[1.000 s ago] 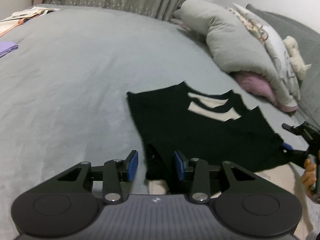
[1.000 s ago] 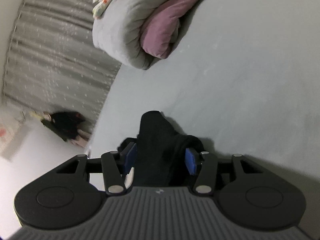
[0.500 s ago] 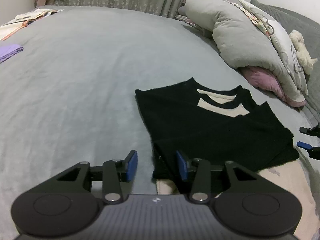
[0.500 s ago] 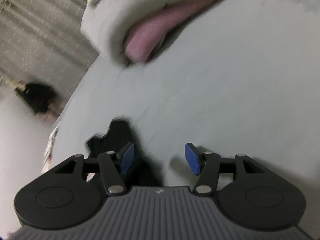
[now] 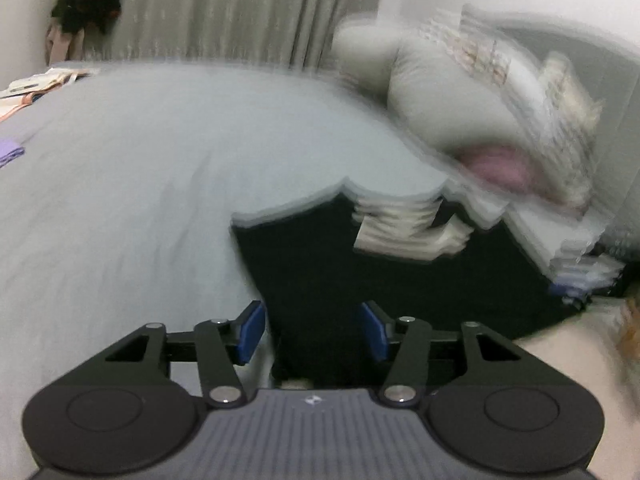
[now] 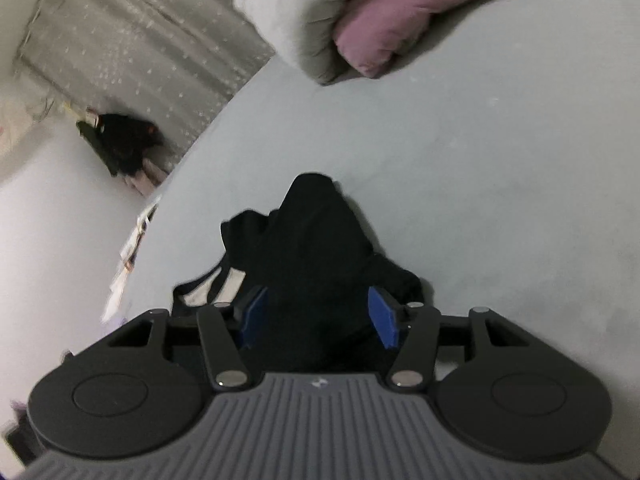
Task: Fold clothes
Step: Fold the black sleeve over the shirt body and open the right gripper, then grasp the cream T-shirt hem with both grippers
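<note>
A black garment with cream stripes lies folded on the grey bed; the left wrist view is blurred by motion. My left gripper is open, its blue pads either side of the garment's near left corner. In the right wrist view my right gripper is open with a bunched edge of the black garment lying between its blue pads. Whether the pads touch the cloth I cannot tell.
Grey and pink pillows are piled at the bed's right, also seen in the right wrist view. A purple cloth and papers lie at the far left. Grey curtains hang behind.
Both grippers have moved forward over the garment. The right gripper, off the cloth half a second ago, now has its bunched edge between its pads. The left view has turned blurry.
</note>
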Available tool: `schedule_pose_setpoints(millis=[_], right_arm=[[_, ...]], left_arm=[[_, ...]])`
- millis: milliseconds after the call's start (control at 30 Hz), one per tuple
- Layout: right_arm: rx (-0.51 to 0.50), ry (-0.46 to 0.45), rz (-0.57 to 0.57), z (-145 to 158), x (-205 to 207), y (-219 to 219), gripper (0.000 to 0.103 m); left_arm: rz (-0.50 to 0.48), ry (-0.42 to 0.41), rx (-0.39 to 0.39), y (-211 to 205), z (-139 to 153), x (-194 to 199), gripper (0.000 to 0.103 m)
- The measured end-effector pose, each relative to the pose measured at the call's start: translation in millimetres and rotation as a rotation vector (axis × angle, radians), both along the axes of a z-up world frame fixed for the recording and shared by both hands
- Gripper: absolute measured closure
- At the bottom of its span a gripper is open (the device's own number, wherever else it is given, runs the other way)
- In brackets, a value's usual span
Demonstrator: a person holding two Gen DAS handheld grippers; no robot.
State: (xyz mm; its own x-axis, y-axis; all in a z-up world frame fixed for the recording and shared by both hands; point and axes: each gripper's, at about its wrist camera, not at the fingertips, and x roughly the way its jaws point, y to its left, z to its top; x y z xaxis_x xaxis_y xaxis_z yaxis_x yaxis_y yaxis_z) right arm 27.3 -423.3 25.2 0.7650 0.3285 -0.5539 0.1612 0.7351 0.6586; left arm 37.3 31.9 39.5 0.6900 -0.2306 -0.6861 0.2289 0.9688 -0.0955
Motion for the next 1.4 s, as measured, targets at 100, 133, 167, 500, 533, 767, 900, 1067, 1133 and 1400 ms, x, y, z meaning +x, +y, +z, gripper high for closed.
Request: schedule_pose_setpoints(millis=[100,133,167,500,533,767,900,1067,1133,1400], right_arm=[[-0.217,0.041,-0.034,11.8,-7.4,9.0,0.044],[-0.247,0.046,-0.037,13.2,-6.2,11.5,0.044],[-0.269,0.049,-0.038,14.6,-4.9,13.9,0.044],[-0.288,-0.016,0.152,13.2,2.4,59.2,0.043],[-0.312,-0.013,0.160,9.2,3.5,61.6,0.043],[-0.545,-0.116,0.217,35.4,-16.6,91.3,0.043],[-0.550,-0.064,0.279,32.9,-21.0,97.9,0.043],[-0.599,-0.002,0.332,26.0,-33.4,108.3,0.043],[-0.582,-0.020,0.347,34.1,-45.4,111.1,0.043],[-0.531,0.008,0.340,39.1,-98.2,86.2,0.043]], left_arm=[[0.023,0.028,-0.015,4.4,-0.1,4.1,0.046],[0.027,0.029,-0.009,4.8,1.7,4.5,0.046],[0.032,0.020,0.004,4.6,5.0,3.4,0.046],[0.057,-0.024,0.103,1.9,13.4,-4.7,0.046],[0.055,-0.015,0.119,0.6,9.9,-3.5,0.042],[0.098,-0.024,0.149,5.0,11.5,-5.3,0.029],[0.070,-0.049,0.182,-5.2,16.6,-15.9,0.029],[0.049,-0.021,0.172,-10.0,19.5,-29.7,0.029],[0.035,-0.012,0.154,-9.4,23.5,-40.0,0.029],[0.037,0.127,0.007,13.3,15.4,-121.3,0.029]])
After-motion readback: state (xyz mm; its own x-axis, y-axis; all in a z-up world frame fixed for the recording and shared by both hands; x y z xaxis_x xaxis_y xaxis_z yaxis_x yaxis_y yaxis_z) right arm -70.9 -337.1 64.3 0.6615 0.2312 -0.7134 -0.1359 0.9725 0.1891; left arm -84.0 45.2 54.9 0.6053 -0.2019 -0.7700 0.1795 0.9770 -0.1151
